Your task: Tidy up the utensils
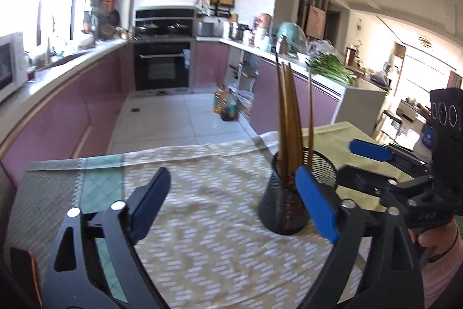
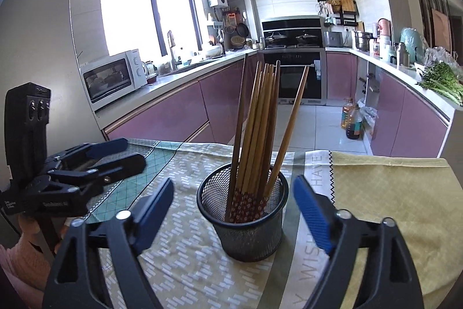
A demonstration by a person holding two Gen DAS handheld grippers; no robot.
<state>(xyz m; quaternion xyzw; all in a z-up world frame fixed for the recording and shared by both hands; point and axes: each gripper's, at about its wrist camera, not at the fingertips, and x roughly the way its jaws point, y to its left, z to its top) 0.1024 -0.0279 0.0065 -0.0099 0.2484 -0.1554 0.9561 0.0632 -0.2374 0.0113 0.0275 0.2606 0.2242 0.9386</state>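
Observation:
A black mesh cup (image 2: 249, 233) stands upright on the patterned tablecloth (image 2: 179, 257) and holds several wooden chopsticks (image 2: 257, 120) with red flowered ends down. My right gripper (image 2: 233, 183) is open, and the cup sits between and just ahead of its blue pads (image 2: 312, 216), untouched. My left gripper (image 1: 231, 175) is open over bare cloth, with nothing in it; the cup (image 1: 286, 207) and the chopsticks (image 1: 286, 118) stand by its right finger. Each wrist view shows the other gripper at its side: the right gripper (image 1: 345, 161) and the left gripper (image 2: 134, 152), both open.
The table's far edge (image 1: 188, 148) drops to a tiled floor with oil bottles (image 2: 351, 120). Purple cabinets line both sides, with a microwave (image 2: 113, 77) on the left counter and green vegetables (image 2: 442, 83) on the right. A person's hand in a pink sleeve (image 1: 439, 245) holds the right gripper.

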